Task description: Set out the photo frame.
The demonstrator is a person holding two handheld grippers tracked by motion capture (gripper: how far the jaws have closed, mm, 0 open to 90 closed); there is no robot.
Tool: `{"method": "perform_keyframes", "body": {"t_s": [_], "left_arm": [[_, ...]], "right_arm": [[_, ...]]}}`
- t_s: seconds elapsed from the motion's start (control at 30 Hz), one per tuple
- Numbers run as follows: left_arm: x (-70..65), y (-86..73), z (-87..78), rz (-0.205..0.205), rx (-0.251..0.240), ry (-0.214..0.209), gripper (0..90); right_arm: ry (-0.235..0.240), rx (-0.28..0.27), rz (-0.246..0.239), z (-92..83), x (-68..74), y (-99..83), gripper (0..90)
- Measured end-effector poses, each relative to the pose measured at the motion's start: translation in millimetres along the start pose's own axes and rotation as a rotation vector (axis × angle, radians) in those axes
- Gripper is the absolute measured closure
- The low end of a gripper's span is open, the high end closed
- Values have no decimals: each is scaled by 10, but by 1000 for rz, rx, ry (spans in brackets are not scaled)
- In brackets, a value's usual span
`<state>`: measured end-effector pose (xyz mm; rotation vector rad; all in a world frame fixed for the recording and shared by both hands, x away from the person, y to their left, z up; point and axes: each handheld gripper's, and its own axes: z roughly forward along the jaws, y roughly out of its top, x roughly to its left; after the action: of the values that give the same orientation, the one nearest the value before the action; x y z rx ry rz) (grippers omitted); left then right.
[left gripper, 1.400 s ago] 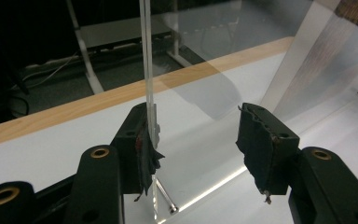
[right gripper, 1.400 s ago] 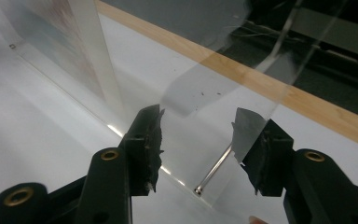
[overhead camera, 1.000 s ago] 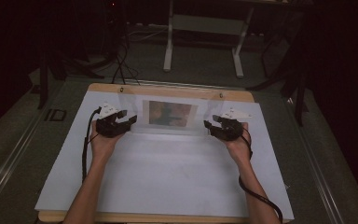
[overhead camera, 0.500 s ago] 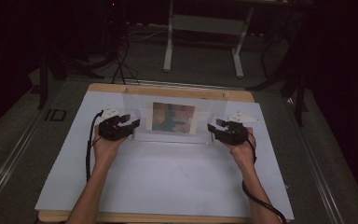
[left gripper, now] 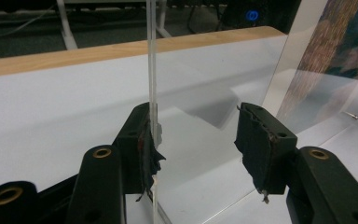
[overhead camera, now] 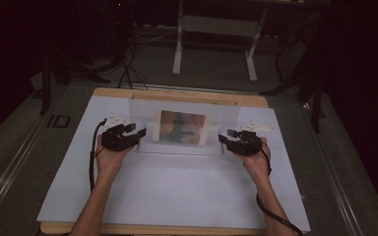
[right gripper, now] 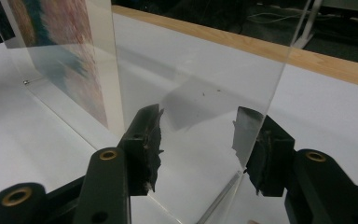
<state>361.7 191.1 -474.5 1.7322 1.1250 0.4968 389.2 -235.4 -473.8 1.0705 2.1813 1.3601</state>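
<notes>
A clear acrylic pane [overhead camera: 224,118] stands on the white sheet [overhead camera: 177,191] with a colourful picture [overhead camera: 181,128] in its middle. My left gripper [overhead camera: 139,132] is at the pane's left edge and my right gripper [overhead camera: 225,136] at its right edge. In the left gripper view, the pane's edge [left gripper: 152,70] runs up against the left pad [left gripper: 147,144] of my open left gripper [left gripper: 196,126]; the other pad stands well off. In the right gripper view, my right gripper [right gripper: 198,126] is open astride the pane [right gripper: 191,70], one jaw seen through it. The picture [right gripper: 60,42] lies farther along.
The white sheet covers a wooden table whose far edge [overhead camera: 177,94] shows behind the pane. Beyond it, on the dark floor, stand the white legs of another desk [overhead camera: 179,44] and loose cables [overhead camera: 128,64]. A cable [overhead camera: 92,162] trails from each gripper along the forearm.
The picture shows taller now, so the pane has tipped more upright. Both hands have drifted slightly toward the near edge, staying at the pane's two ends.
</notes>
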Motion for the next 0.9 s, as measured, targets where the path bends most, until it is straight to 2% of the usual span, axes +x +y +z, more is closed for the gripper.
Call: {"method": "perform_keyframes", "body": {"t_s": [0.2, 0.3, 0.67, 0.9], "left_arm": [[25, -27, 0, -19, -6, -10, 485], [31, -46, 8, -34, -12, -14, 484], [28, -88, -21, -35, -20, -20, 490], [59, -95, -13, -44, -23, -35, 485]], "right_arm": [[7, 8, 2, 6, 11, 2, 503], [16, -10, -1, 20, -6, -21, 507], [39, -33, -9, 14, -30, -71, 519], [33, -26, -13, 10, -23, -66, 513]]}}
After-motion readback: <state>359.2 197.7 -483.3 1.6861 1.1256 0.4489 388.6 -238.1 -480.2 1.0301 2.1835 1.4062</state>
